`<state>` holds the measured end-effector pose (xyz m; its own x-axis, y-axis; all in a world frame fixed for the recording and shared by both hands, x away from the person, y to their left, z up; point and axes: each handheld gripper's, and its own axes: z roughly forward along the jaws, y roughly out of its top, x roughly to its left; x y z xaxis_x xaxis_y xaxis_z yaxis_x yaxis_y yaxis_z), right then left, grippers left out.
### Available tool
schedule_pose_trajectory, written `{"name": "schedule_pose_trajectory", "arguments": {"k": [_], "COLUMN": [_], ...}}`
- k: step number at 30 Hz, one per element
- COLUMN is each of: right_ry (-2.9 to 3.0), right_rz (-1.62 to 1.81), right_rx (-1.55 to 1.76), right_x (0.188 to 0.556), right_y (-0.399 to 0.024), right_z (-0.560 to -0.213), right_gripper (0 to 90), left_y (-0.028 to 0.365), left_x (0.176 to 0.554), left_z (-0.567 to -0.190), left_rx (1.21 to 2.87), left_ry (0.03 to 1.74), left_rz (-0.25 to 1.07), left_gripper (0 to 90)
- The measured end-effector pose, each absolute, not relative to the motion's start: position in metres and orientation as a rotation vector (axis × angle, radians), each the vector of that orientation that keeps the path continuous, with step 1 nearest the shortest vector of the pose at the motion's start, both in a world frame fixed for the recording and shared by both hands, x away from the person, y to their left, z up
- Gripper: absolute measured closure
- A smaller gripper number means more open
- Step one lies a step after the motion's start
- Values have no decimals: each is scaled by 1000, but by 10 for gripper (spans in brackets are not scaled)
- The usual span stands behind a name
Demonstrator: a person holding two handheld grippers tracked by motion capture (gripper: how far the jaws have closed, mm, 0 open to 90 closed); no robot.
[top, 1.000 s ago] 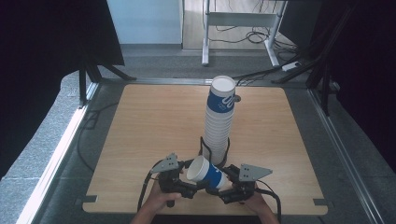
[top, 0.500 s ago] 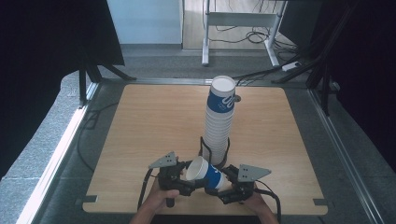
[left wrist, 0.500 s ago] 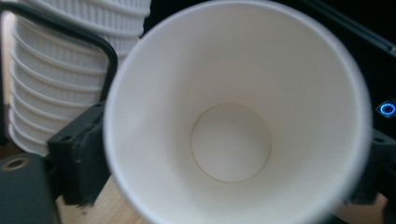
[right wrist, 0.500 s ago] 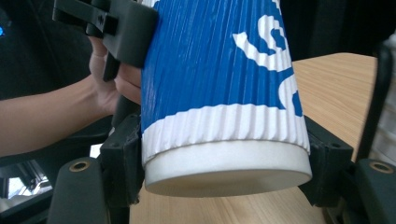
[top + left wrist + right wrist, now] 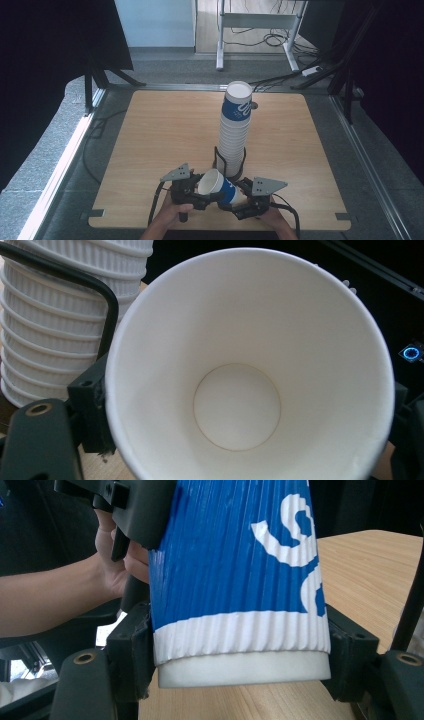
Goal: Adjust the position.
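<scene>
A blue-and-white ribbed paper cup (image 5: 218, 186) lies on its side in the air near the table's front edge, between both grippers. My right gripper (image 5: 240, 666) is shut on the cup's (image 5: 235, 570) white base end. My left gripper (image 5: 204, 192) faces the cup's open mouth (image 5: 250, 390); its jaws have just been closing with the rim between them, and the pads (image 5: 90, 410) now press on the rim. In the right gripper view, the left gripper's black jaw sits against the upper part of the cup, with a hand (image 5: 115, 567) behind it.
A tall stack of the same cups (image 5: 235, 127) stands upright in a black wire holder (image 5: 220, 159) just behind the grippers, leaning a little to the right. The stack (image 5: 50, 340) is close on the left in the left gripper view. The wooden table (image 5: 160, 130) lies around it.
The left gripper's jaws have drawn in onto the cup's rim. Both hands, the cup and the stack stay in place.
</scene>
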<state>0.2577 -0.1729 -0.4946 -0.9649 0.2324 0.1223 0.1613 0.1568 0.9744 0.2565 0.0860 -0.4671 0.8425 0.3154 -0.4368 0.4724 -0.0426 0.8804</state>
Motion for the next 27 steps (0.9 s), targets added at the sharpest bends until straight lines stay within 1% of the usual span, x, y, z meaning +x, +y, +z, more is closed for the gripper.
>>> {"name": "schedule_pose_trajectory", "arguments": {"k": [6, 8, 13, 27], "right_ry": [2356, 2352, 2370, 2369], "right_rz": [1940, 1903, 1857, 1739], "right_rx": [412, 445, 466, 466], "right_x": [257, 258, 259, 255], "right_y": [-171, -171, -171, -171], "right_z": [-494, -494, -494, -490], "right_gripper": [271, 230, 198, 163], "left_y": [86, 87, 86, 89], "left_x": [255, 255, 253, 249], "left_z": [-465, -464, -462, -452], "left_rx": [1662, 1675, 1710, 1770], "left_ry": [624, 625, 622, 600], "left_rz": [-106, -87, -37, 45], "left_gripper": [164, 165, 166, 165]}}
